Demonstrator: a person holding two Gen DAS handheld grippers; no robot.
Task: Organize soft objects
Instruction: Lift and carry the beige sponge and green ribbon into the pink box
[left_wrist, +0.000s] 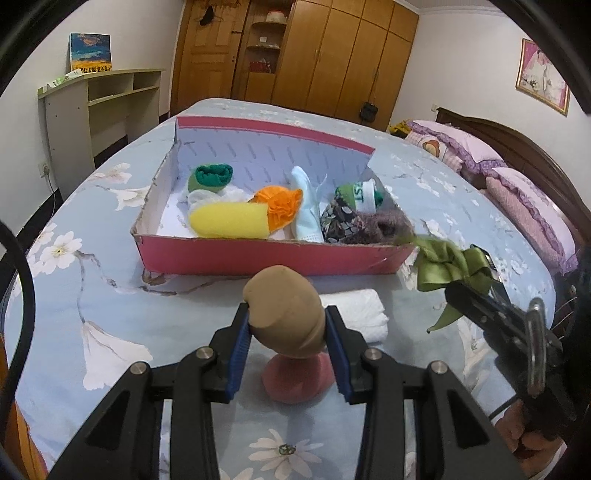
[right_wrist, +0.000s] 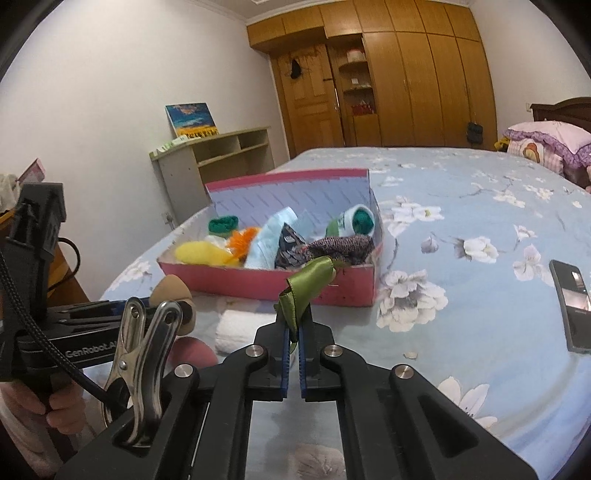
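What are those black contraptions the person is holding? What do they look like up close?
Two alike hand-held tools. Each gripper, left and right, has angular black linkage arms with silver pivot bolts and jaws lined with ribbed blue pads. The left one's side bears white "GenRobot" lettering and trails a braided black cable. A shiny metal clip is mounted on the right one's body.

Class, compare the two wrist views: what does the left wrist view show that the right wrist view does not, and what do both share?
Only the left wrist view: the framed picture on the right wall and the left tool gripping the tan sponge head-on.
Only the right wrist view: the phone lying on the bedspread and a metal clip.
Both: the pink box of soft items, the green ribbon clamped in the right tool, and the white rolled towel.
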